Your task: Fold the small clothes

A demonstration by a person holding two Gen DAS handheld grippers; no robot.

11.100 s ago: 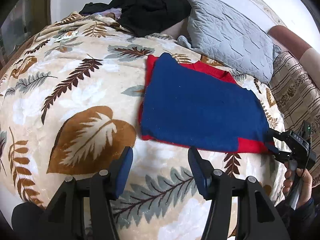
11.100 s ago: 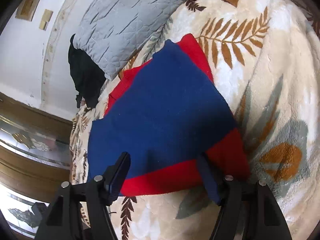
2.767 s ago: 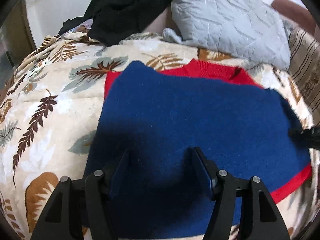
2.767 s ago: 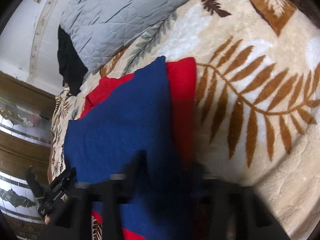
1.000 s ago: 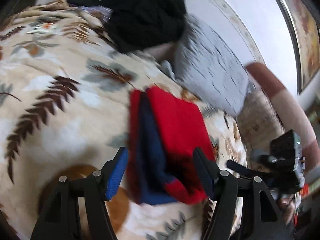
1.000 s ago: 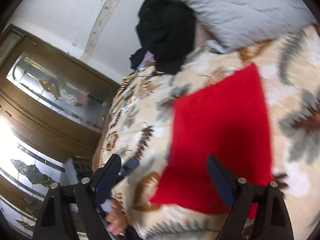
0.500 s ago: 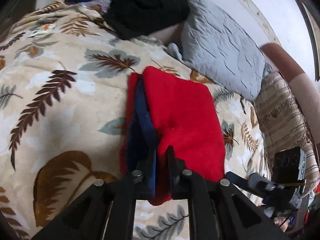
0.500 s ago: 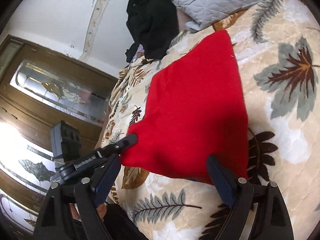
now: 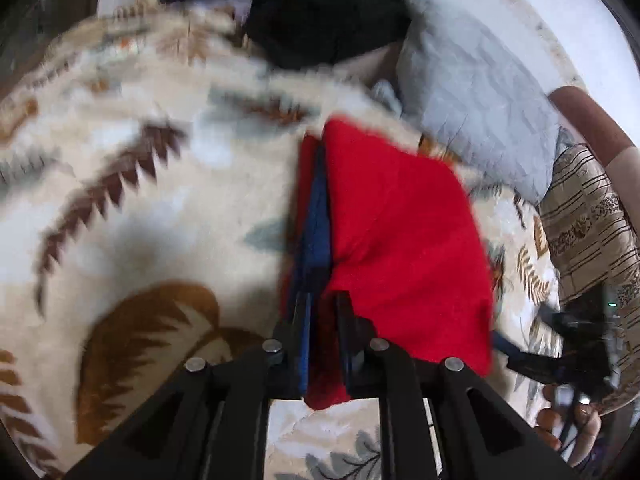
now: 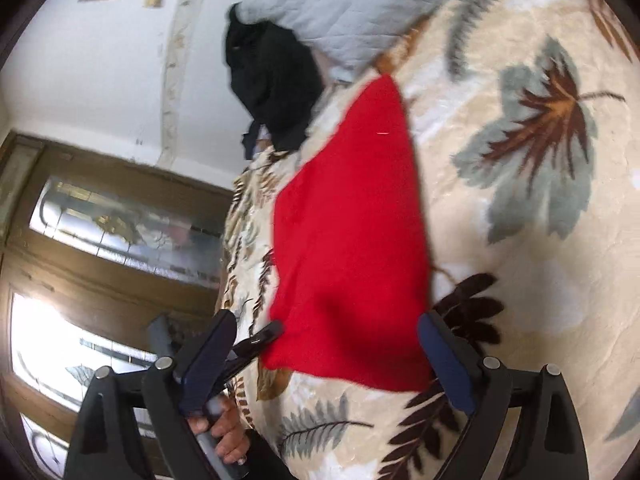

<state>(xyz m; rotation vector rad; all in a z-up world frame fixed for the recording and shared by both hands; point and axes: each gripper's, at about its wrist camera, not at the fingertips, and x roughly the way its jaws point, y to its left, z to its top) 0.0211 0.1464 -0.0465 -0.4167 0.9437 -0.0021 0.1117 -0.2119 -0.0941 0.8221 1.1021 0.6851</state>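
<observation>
A red and blue sweater (image 9: 400, 248) lies folded on the leaf-patterned blanket (image 9: 160, 200), red side up, with blue layers showing along its left edge. My left gripper (image 9: 322, 304) is shut on the sweater's near left corner. In the right wrist view the sweater (image 10: 352, 240) shows as a red slab. My right gripper (image 10: 324, 340) is open and empty just in front of its near edge. The left gripper's tip (image 10: 264, 336) shows there at the sweater's left corner. The right gripper (image 9: 520, 356) shows in the left wrist view beside the sweater's right corner.
A grey quilted pillow (image 9: 472, 120) and a black heap of clothes (image 9: 320, 12) lie at the head of the bed. A striped cushion (image 9: 592, 232) sits to the right. A wooden door with glass panels (image 10: 100, 240) stands beyond the bed's left side.
The sweater went from a blue-faced flat piece to folded over with red on top. My left gripper closed on its near left corner. My right gripper let go and opened.
</observation>
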